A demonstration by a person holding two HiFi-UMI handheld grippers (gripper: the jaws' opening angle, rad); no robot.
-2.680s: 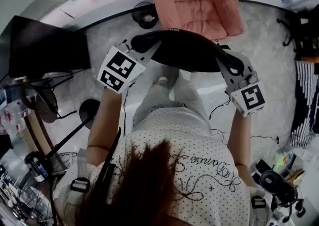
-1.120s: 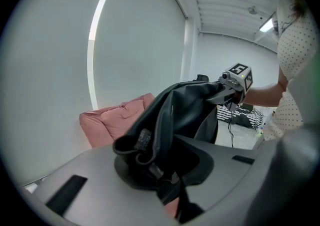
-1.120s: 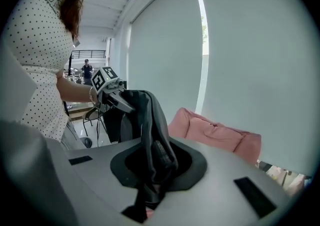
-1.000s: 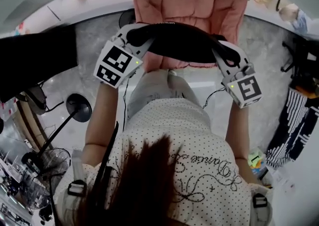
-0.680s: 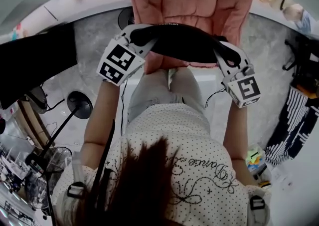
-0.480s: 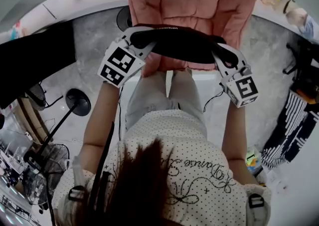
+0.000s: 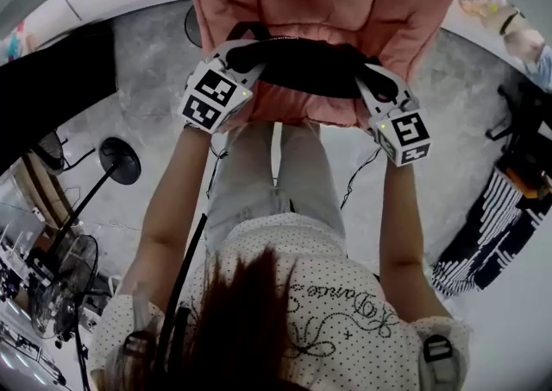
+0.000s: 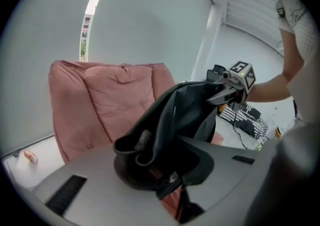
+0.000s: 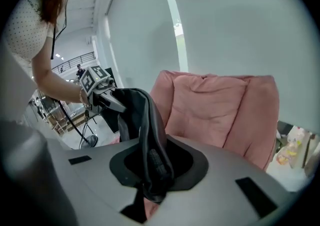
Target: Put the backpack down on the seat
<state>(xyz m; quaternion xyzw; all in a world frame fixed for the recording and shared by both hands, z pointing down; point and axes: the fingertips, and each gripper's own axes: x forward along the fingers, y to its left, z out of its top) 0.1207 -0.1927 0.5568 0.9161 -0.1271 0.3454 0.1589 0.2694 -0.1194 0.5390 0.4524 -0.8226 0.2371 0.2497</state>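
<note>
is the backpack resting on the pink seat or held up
Held up: the backpack hangs between left gripper and right gripper, both clamped on its fabric, over the pink seat. Cannot tell if its underside touches.

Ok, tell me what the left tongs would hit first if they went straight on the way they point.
Apart from the backpack they are shut on, the left tongs would likely meet the pink armchair first, around its lower backrest or seat; depth is hard to judge.
</note>
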